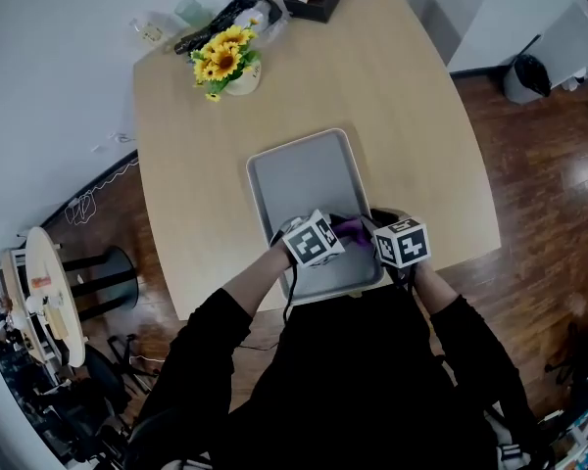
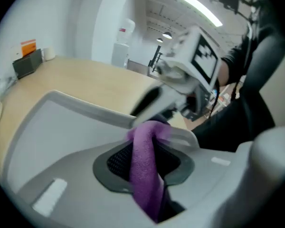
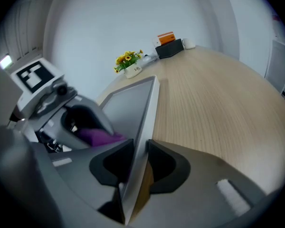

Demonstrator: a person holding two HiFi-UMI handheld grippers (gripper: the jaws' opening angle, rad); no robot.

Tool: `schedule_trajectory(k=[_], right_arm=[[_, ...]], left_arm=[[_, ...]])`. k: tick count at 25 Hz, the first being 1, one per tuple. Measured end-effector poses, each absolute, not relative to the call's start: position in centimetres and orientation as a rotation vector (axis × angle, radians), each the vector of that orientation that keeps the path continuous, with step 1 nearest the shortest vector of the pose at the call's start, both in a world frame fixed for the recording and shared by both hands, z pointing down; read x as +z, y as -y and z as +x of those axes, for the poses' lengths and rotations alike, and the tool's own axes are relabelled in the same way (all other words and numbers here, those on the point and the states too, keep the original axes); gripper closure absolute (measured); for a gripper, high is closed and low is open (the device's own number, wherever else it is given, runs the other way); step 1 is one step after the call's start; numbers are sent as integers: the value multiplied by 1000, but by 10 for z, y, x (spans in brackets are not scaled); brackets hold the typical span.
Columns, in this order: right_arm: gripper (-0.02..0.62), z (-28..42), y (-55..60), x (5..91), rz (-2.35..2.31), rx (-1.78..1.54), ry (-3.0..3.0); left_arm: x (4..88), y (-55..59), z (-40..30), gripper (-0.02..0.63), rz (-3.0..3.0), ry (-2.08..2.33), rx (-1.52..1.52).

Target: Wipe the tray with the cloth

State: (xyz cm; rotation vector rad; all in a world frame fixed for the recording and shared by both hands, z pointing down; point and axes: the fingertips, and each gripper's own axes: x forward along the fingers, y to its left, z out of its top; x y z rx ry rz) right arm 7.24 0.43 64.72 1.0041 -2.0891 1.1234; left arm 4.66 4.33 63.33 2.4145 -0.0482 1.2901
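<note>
1. Light wooden counter (image 1: 402,96) fills the scene above dark wood flooring. Sunflowers (image 1: 225,62) stand near its far left corner.
2. Left tool (image 2: 142,167): jaws pinching the purple cloth (image 2: 143,141), which is bunched over the near end of the tray (image 1: 304,169).
3. Tray position: near edge of the counter, centred before the person. Its grey surface shows no dirt or wipe marks. Progress is judged early, with most of the surface left to cover.
4. Right tool (image 3: 138,163): jaws clamped on the tray's right rim, apparently to steady it.
5. Not determinable: whether the cloth touches the tray floor. Both tools hide the tray's near edge in the head view.
</note>
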Motion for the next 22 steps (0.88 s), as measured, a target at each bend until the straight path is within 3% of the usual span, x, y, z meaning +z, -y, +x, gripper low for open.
schedule_trajectory(k=[9,15,22], right_arm=[[495,73,-3,646,1019,1135,2105],[495,78,-4,646,1009,1134,2104],[494,82,-5,645,999,1124,2096]], left_arm=[[623,172,31,520,2416,613,1505],[626,170,22,520,2484,629,1588],[630,150,-93,520,2380,812,1603]])
